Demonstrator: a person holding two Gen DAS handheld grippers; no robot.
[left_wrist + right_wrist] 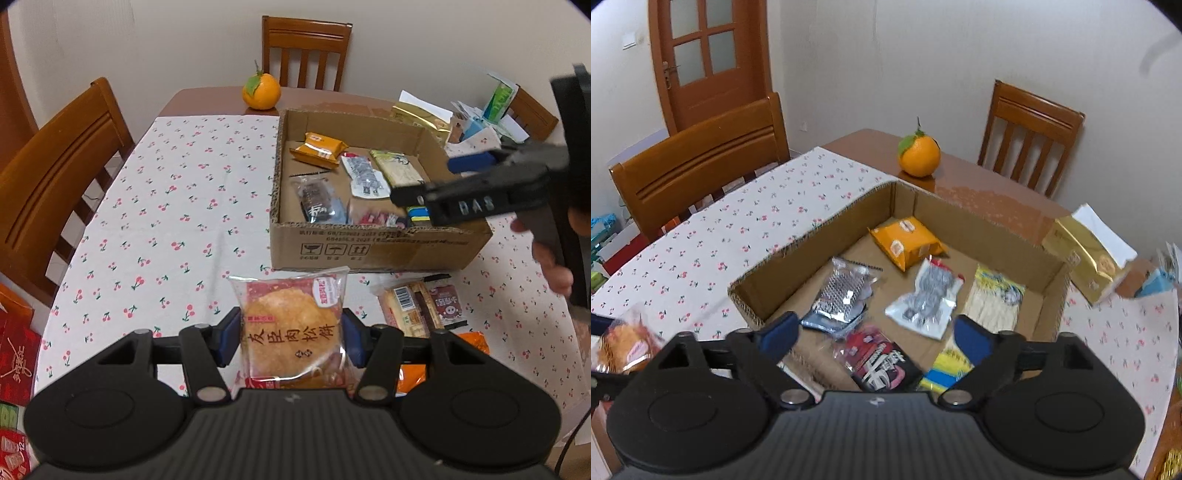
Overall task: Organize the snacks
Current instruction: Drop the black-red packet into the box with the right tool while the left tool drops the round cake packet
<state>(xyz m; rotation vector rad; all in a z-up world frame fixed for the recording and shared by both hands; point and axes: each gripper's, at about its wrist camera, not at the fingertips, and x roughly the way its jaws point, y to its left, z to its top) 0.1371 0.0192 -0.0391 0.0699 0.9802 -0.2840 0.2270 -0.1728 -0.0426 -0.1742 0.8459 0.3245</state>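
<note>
We hold the pastry packet [291,328] pinched in our left tool [291,341] above the worktop [166,206], at six o'clock of the cardboard box [369,251]; its slick wrapper could slip, or catch the box's near wall going in. Our right tool [875,336] hangs spread and empty over the box. We count six packets inside, two more outside at five o'clock, and one orange [261,91].
</note>
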